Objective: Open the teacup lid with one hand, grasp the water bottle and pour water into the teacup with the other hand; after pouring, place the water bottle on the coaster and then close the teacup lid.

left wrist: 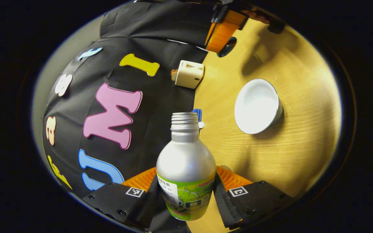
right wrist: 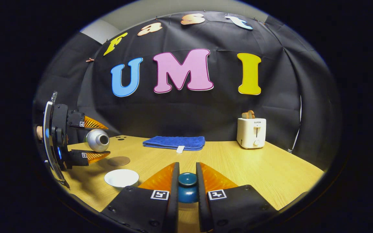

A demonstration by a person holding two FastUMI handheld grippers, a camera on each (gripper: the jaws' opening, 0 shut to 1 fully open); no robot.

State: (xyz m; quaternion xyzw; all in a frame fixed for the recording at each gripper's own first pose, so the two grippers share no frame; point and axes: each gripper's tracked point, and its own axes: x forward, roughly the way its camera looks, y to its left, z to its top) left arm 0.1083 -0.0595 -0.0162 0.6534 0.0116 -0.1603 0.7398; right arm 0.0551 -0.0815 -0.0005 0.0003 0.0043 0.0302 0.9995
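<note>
Teacup uncovered; left jaws pinch tilted water bottle, right jaws pinch lid.

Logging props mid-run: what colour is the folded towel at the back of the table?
Blue. The towel shows best in the right gripper view, lying flat near the booth wall.

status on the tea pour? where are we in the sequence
Lid is off: the right gripper holds the lid clear of the open teacup. The left gripper holds the bottle, tipped sideways near the cup. Left: finish pouring, set the bottle on the coaster, close the lid.
</note>
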